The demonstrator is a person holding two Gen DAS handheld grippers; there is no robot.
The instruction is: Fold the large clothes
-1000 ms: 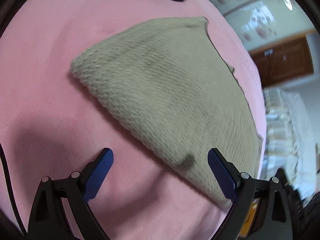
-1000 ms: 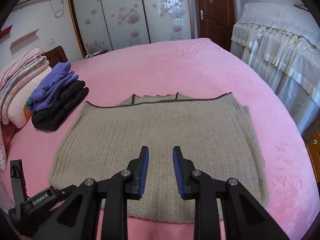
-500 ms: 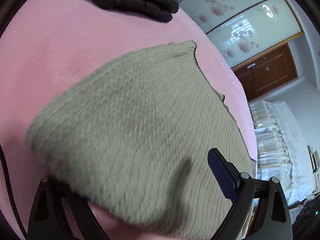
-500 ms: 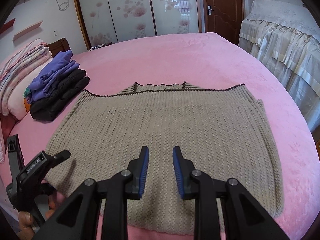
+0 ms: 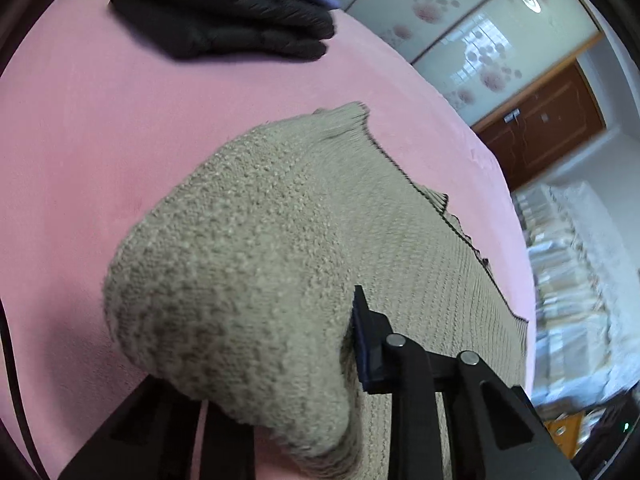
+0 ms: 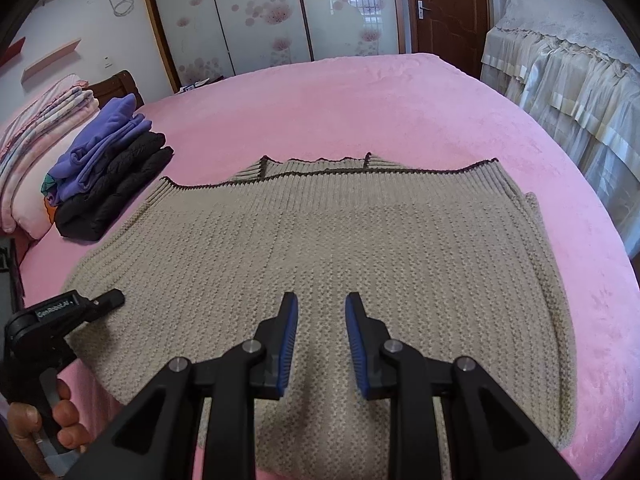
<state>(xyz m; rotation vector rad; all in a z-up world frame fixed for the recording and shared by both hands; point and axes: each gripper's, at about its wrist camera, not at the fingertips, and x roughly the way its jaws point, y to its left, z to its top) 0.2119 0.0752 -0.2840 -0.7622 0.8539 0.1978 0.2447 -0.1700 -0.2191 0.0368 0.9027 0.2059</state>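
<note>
In the left wrist view a bunched corner of the beige knit sweater [image 5: 248, 280] hides one finger of our left gripper [image 5: 320, 344], whose jaws are closing on that fold. The sweater lies flat on the pink bed [image 6: 360, 100], wider than deep, its dark-trimmed ribbed edge facing away. Our right gripper [image 6: 321, 344] hovers above, narrowly parted, empty. Folded clothes [image 6: 108, 168] sit left.
</note>
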